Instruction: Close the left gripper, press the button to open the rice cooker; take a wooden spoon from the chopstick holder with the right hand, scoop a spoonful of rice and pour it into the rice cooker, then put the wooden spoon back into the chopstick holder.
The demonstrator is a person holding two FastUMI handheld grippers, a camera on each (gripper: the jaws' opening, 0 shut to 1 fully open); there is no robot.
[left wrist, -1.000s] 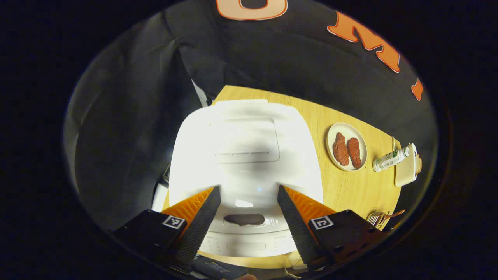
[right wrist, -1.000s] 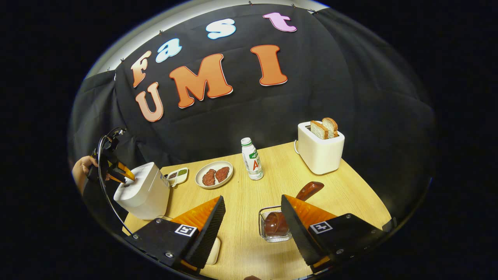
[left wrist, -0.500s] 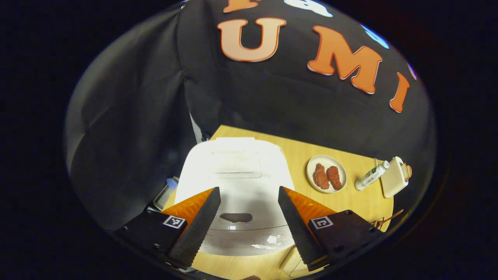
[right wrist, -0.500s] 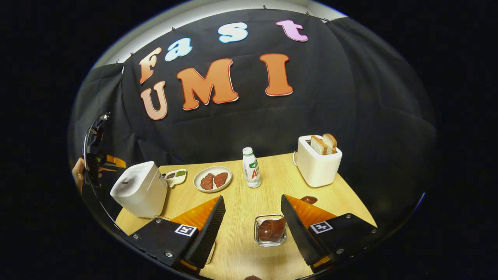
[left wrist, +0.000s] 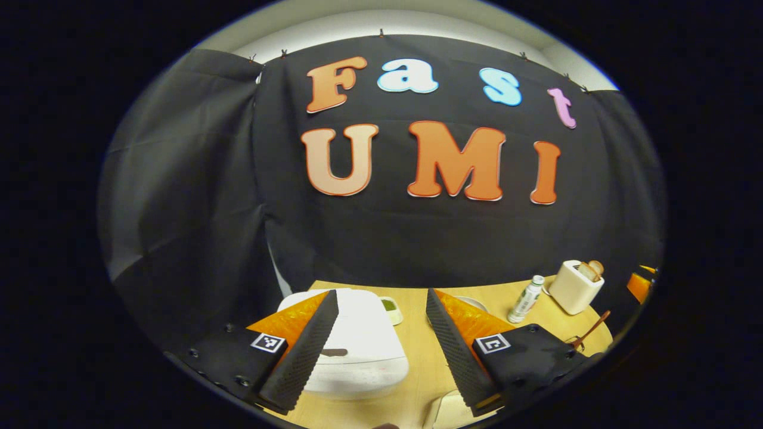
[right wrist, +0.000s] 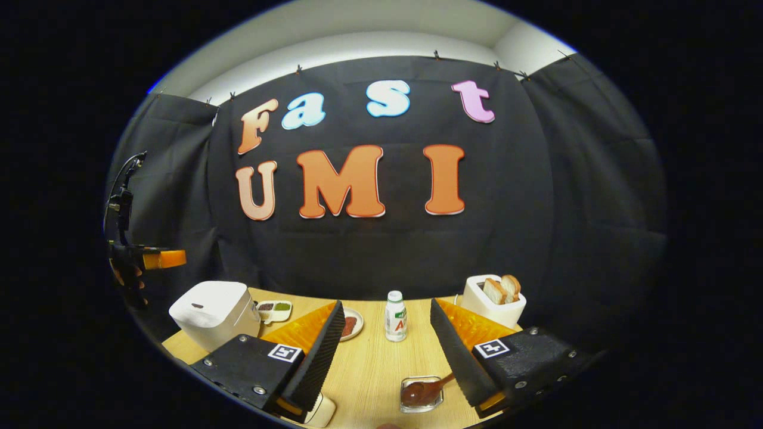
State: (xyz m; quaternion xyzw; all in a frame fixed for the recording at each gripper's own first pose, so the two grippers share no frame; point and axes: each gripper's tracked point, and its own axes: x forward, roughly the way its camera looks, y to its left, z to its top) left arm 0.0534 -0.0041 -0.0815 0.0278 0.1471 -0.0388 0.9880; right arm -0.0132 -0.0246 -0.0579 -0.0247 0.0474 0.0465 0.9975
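Observation:
The white rice cooker (left wrist: 357, 351) stands with its lid down at the table's left end, below and in front of my left gripper (left wrist: 381, 293), which is open, raised and empty. The cooker (right wrist: 208, 313) also appears at the left of the right gripper view, where a hand holds the left gripper (right wrist: 156, 259) high above it. My right gripper (right wrist: 387, 302) is open and empty, above the table. Below it, between its fingers, the dark wooden spoon (right wrist: 424, 390) rests in the clear glass holder (right wrist: 420, 402). The spoon's handle (left wrist: 587, 330) pokes up at the table's right edge.
On the wooden table (right wrist: 369, 369) stand a small bottle (right wrist: 394, 316), a white toaster (right wrist: 495, 301) with bread slices, a plate of meat (right wrist: 350, 325) and a divided condiment dish (right wrist: 274, 308). A white container (right wrist: 322, 411) sits at the near edge.
Both grippers have lifted and tilted up away from the table. The cooker and the spoon holder have dropped low in their views. Both stay open; the lid stays down.

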